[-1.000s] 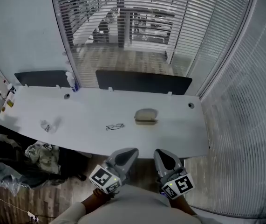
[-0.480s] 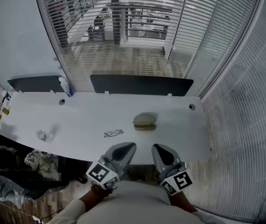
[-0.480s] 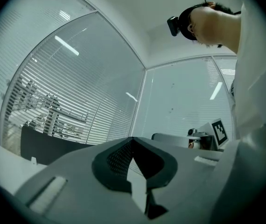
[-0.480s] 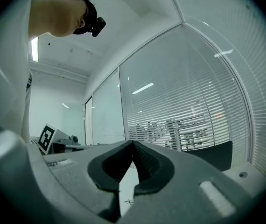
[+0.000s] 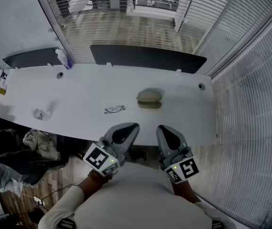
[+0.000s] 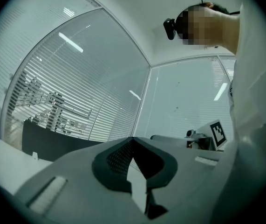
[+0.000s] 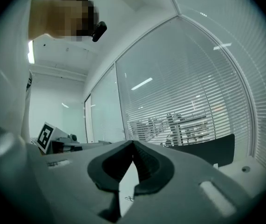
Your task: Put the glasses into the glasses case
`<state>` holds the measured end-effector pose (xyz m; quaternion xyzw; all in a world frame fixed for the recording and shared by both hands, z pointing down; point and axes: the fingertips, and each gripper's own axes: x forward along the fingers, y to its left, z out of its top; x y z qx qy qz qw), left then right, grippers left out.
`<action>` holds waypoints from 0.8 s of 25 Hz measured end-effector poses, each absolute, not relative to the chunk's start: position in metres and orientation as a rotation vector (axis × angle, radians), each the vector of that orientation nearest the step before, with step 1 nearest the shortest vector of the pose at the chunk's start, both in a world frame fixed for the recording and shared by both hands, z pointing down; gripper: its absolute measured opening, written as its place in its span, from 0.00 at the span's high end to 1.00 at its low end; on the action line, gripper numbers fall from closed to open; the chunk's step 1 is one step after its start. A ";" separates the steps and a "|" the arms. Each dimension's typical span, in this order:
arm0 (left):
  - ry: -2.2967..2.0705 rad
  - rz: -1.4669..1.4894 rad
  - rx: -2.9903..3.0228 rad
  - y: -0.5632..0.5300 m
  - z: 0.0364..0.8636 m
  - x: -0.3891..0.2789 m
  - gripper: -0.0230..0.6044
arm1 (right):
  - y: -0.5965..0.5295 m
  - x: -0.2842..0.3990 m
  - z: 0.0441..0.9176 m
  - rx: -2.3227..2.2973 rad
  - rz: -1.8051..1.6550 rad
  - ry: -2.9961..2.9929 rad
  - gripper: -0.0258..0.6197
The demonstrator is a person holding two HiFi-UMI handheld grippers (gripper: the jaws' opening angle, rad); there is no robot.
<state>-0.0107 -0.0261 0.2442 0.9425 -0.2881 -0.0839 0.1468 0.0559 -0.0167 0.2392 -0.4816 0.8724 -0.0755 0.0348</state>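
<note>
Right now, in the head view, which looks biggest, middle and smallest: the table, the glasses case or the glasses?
1. table, by far the largest
2. glasses case
3. glasses, nearly as wide as the case but much thinner

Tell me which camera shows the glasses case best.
The head view: the glasses case lies whole on the white desk, right of the glasses. Neither gripper view shows it.

Left gripper (image 5: pixel 132 126), right gripper (image 5: pixel 161 128) side by side, level, near torso; both jaws closed, empty.
</note>
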 end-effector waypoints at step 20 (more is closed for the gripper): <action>-0.898 -0.127 2.624 -0.015 0.293 -0.025 0.96 | -0.009 0.027 0.293 -1.376 -0.402 2.794 0.96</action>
